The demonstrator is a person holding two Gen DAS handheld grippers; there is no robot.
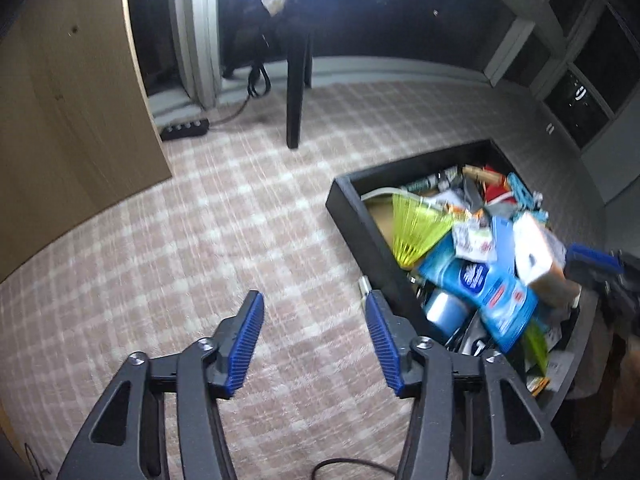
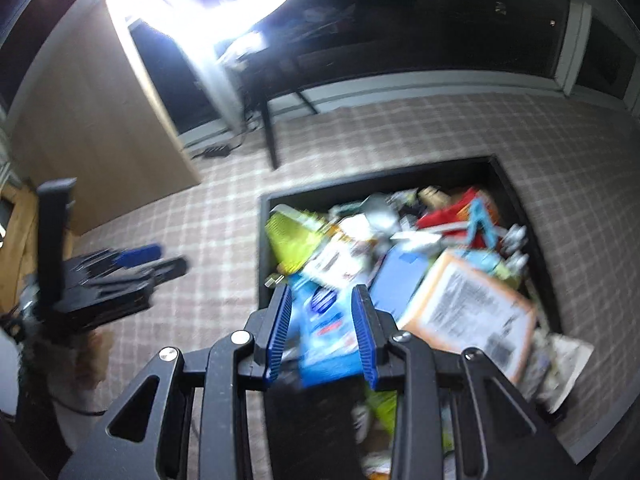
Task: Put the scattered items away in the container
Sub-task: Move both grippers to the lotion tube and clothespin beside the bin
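Note:
A black open box [image 1: 362,220] on the carpet is heaped with items: a blue pouch [image 1: 480,288], a white and orange carton [image 1: 540,256] and a yellow-green fan [image 1: 416,228]. My left gripper [image 1: 314,312] is open and empty over the carpet, left of the box. My right gripper [image 2: 322,300] hangs over the box [image 2: 264,240] with the blue pouch [image 2: 324,332] between its fingers; whether the fingers press it is unclear. The carton [image 2: 472,312] lies just right of it. The right gripper shows at the left wrist view's right edge [image 1: 592,258].
Checked pink carpet [image 1: 200,240] surrounds the box. A dark table leg [image 1: 298,92] stands behind. A power strip [image 1: 184,129] with its cable lies by a wooden panel [image 1: 68,120]. The left gripper appears in the right wrist view [image 2: 136,260].

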